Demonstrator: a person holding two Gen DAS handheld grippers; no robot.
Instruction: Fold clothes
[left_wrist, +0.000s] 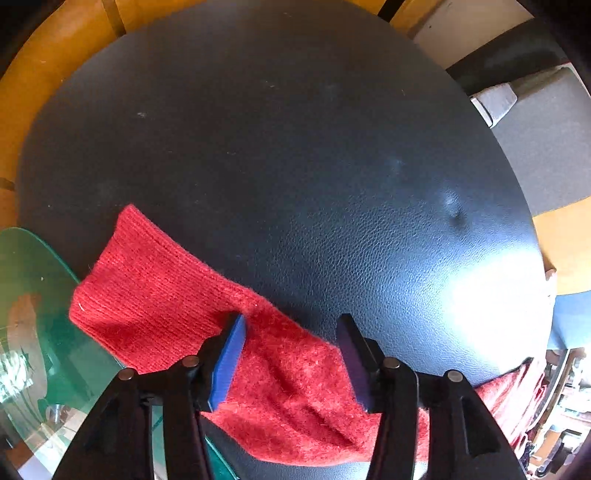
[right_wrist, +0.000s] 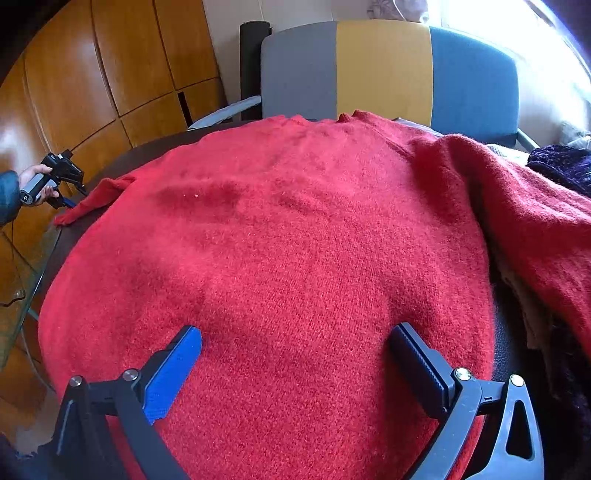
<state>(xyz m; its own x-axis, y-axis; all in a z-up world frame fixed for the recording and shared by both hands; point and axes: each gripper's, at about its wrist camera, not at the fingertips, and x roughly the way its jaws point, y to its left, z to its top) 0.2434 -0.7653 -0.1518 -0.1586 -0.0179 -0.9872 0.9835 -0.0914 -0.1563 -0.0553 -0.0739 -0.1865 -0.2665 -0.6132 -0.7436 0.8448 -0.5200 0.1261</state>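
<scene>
A fuzzy red sweater (right_wrist: 288, 229) lies spread flat over the dark round table (left_wrist: 295, 147). One sleeve (left_wrist: 159, 295) stretches out to the left with its ribbed cuff near the table's edge. My left gripper (left_wrist: 291, 321) points down over this sleeve, open, its blue pads (left_wrist: 231, 354) standing apart on either side of the cloth without pressing it. In the right wrist view a hand holds that same left gripper (right_wrist: 61, 173) beside the sleeve end (right_wrist: 96, 199). My right gripper (right_wrist: 295, 332) hovers open above the sweater's lower body. The other sleeve (right_wrist: 517, 206) drapes off to the right.
A green glass tabletop (left_wrist: 33, 295) adjoins the dark table on the left. A grey, yellow and blue chair (right_wrist: 384, 70) stands behind the table. Wooden panels (right_wrist: 92, 74) line the left wall. Dark knitwear (right_wrist: 561, 162) is piled at the far right.
</scene>
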